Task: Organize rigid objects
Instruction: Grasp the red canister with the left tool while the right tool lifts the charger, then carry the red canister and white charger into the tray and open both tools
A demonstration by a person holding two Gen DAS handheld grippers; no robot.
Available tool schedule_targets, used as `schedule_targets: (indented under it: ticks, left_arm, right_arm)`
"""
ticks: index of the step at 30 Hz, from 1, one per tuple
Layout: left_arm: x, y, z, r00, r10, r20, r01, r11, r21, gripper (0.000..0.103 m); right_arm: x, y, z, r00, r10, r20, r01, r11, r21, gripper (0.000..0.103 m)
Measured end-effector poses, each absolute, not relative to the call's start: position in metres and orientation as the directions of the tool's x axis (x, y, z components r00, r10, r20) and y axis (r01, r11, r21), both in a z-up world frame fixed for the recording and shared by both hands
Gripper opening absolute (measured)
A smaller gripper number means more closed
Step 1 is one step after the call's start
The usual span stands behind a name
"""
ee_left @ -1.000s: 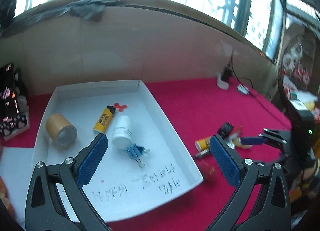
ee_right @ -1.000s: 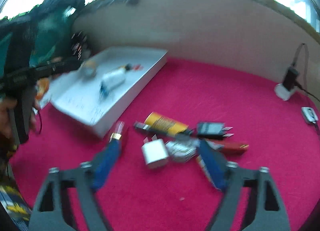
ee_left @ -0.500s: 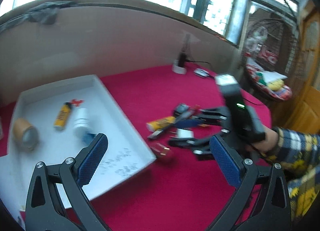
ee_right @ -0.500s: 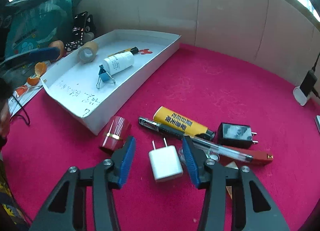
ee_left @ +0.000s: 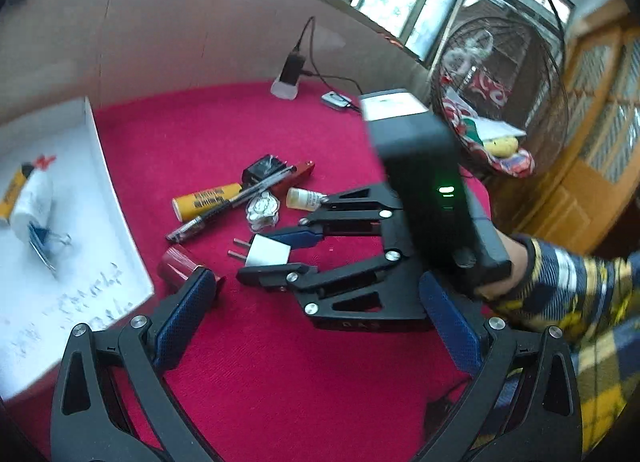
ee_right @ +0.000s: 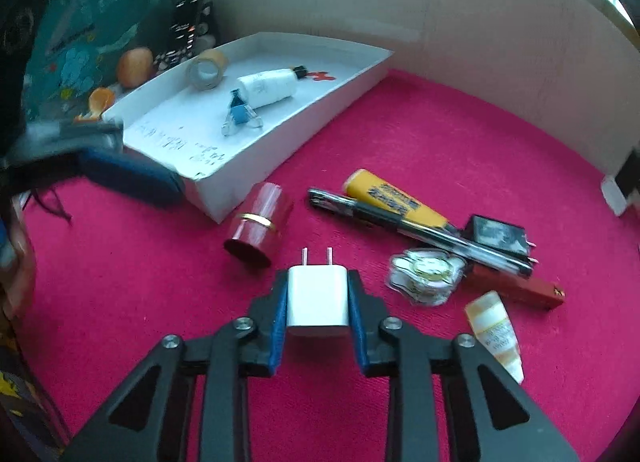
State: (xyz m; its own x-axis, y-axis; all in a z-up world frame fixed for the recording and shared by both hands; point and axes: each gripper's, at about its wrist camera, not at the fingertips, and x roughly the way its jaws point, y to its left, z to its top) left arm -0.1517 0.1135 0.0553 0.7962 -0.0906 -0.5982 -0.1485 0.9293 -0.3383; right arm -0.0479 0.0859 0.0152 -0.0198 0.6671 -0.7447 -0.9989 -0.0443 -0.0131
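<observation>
Right hand-held gripper (ee_right: pixel 318 296): just closed on white two-prong charger (ee_right: pixel 317 298) | left hand-held gripper (ee_left: pixel 316 318): wide, empty

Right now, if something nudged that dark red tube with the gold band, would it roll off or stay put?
The red tube lies on its side and looks round, so a nudge would probably roll it. The red cloth looks fuzzy and may slow it quickly. The white tray stands close beside it, so rolling that way would likely stop at the wall.
</observation>
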Motion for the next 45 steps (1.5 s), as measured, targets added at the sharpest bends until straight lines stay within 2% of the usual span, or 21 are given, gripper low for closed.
schedule_targets:
  ticks: [10,15,19,25,27,29,31,33,35,41,45]
  left_arm:
    - [-0.154,0.131,0.040,0.763,0.066,-0.643,-0.317,0.905,-0.283,0.103]
    - [-0.167,0.137,0.038,0.720,0.192,-0.667,-0.429,0.878,-0.210,0.103]
    - [-0.154,0.133,0.035,0.727,0.124,-0.675,-0.403,0.873,-0.274,0.103]
    - [-0.122,0.135,0.020,0.623,0.206,-0.754,-0.528,0.823,-0.211,0.102]
    - [-0.115,0.136,0.018,0.604,0.236,-0.761,-0.551,0.814,-0.185,0.088]
    - [-0.109,0.138,0.015,0.580,0.257,-0.773,-0.569,0.807,-0.159,0.054]
    - [-0.108,0.135,0.013,0.562,0.294,-0.773,-0.576,0.810,-0.110,0.044]
    - [-0.108,0.133,0.012,0.556,0.306,-0.773,-0.572,0.816,-0.088,0.040]
    - [-0.111,0.131,0.011,0.557,0.307,-0.771,-0.558,0.827,-0.074,0.029]
    - [-0.112,0.124,0.015,0.611,0.260,-0.747,-0.507,0.854,-0.117,0.029]
    - [-0.118,0.120,0.035,0.657,0.275,-0.702,-0.493,0.861,-0.124,0.029]
  right_arm:
    - [-0.043,0.082,0.015,0.000,0.674,-0.739,-1.000,0.011,0.010,0.026]
    - [-0.032,0.073,0.015,0.012,0.674,-0.738,-0.998,0.049,0.029,0.026]
    - [-0.022,0.063,0.015,0.009,0.681,-0.732,-0.994,0.085,0.067,0.026]
    - [-0.011,0.049,0.014,0.042,0.683,-0.729,-0.987,0.143,0.077,0.026]
    - [-0.007,0.042,0.014,0.046,0.686,-0.726,-0.984,0.156,0.085,0.026]
    - [-0.004,0.036,0.016,0.051,0.690,-0.722,-0.982,0.167,0.089,0.026]
    - [0.000,0.030,0.018,0.057,0.696,-0.715,-0.979,0.180,0.096,0.026]
    - [0.004,0.025,0.020,0.062,0.705,-0.707,-0.975,0.194,0.108,0.026]
    - [0.009,0.021,0.022,0.066,0.713,-0.698,-0.970,0.209,0.122,0.026]
    - [0.014,0.013,0.031,0.067,0.745,-0.664,-0.958,0.233,0.164,0.026]
    - [0.011,0.009,0.048,0.084,0.773,-0.629,-0.960,0.232,0.156,0.026]
